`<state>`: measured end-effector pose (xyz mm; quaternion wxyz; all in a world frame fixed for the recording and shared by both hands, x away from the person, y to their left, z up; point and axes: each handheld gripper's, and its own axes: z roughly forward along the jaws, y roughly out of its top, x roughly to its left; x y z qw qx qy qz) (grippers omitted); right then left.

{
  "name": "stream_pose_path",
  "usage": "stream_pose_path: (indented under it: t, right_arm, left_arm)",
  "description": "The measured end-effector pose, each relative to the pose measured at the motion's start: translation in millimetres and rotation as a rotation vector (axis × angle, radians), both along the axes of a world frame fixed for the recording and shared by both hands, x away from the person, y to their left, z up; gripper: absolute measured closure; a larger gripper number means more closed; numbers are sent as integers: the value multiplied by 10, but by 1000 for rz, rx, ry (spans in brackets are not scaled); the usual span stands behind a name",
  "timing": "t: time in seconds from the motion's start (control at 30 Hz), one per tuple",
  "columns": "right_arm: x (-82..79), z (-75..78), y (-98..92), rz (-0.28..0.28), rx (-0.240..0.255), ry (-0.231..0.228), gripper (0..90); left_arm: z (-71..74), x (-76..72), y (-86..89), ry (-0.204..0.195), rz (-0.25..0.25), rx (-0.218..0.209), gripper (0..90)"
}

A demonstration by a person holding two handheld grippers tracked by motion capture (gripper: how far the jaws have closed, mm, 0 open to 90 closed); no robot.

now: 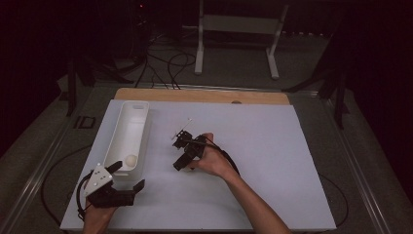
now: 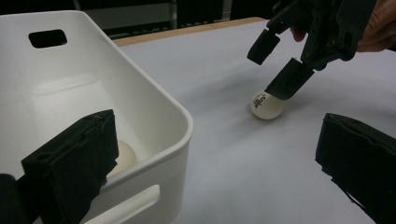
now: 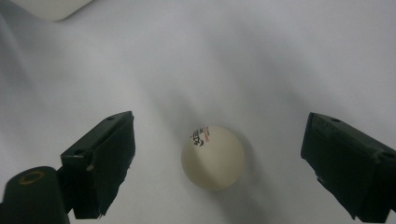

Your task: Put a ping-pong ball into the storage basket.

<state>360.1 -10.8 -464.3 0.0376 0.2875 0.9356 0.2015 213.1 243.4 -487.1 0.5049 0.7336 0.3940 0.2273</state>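
Dark floor, trailing cables and a pale metal stand fill the top of the high view, and below them lies the white table [image 1: 272, 161] where you are working. Your right gripper [image 3: 215, 163] is spread wide with nothing between the jaws yet, and the ping-pong ball [image 3: 213, 157] sits on the sheet midway between them, at the lower centre of the right gripper view, touching neither pad. In the left gripper view that ball [image 2: 266, 104] lies right of centre, with one right jaw tip just over its top. Your left gripper [image 2: 219, 172] is also spread open and holds nothing; it waits at the near end of the white bin [image 1: 127, 134], left of centre in the high view. A second ball [image 1: 130, 160] rests inside that bin near the front wall. Expect the ball on the table to be very light, hollow and smooth, so it will likely roll or squirt away if one pad touches first. Come down until both pads are level with its widest part, then close evenly across the middle. Squeeze gently; a thin shell like this can dent, and little force should hold it.
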Motion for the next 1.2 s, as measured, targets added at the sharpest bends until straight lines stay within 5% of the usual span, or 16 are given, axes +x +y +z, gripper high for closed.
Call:
stream_pose_path:
  t: [1.2]
  right_arm:
    - [14,-158,-56,9,-42,28,146]
  left_arm:
    - [0,0,0,0,0,0,0]
